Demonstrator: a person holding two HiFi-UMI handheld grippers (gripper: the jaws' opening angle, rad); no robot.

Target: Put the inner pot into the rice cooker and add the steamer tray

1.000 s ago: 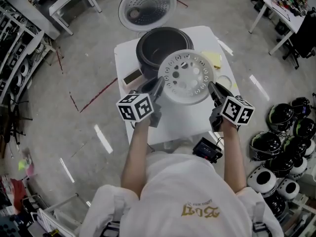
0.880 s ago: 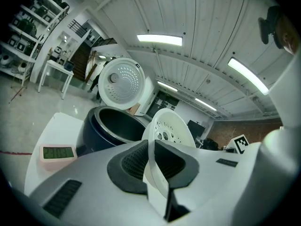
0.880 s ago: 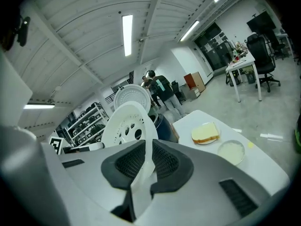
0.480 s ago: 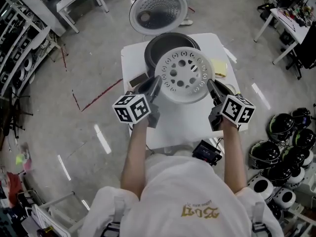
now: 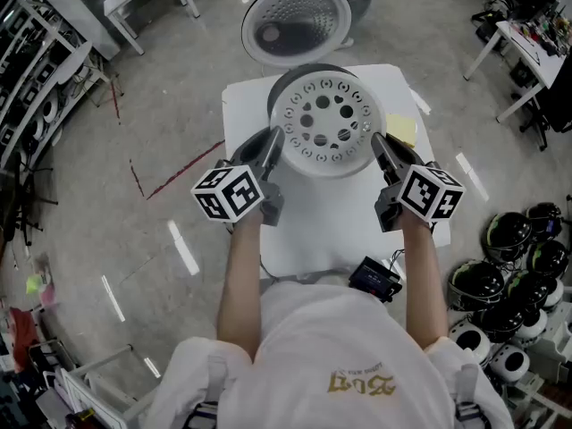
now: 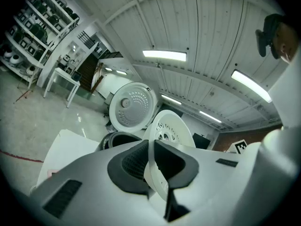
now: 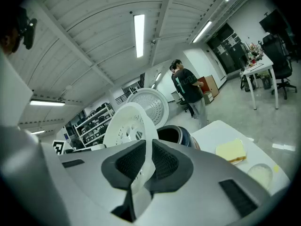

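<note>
The white perforated steamer tray hangs in the air between both grippers, over the dark rice cooker, and hides most of the cooker's opening in the head view. My left gripper is shut on the tray's left rim, my right gripper on its right rim. In the left gripper view the tray's rim sits pinched between the black pads, with the cooker beyond. In the right gripper view the tray is clamped the same way beside the cooker's dark mouth. I cannot make out the inner pot separately.
The cooker's lid stands open at the back. A yellow sponge and a small round dish lie at the right of the white table. A black device sits at its front edge. Helmets are on the floor to the right. A person stands far back.
Both grippers have carried the tray up and away from me. It hung in front of the cooker's opening before and now covers it in the head view.
</note>
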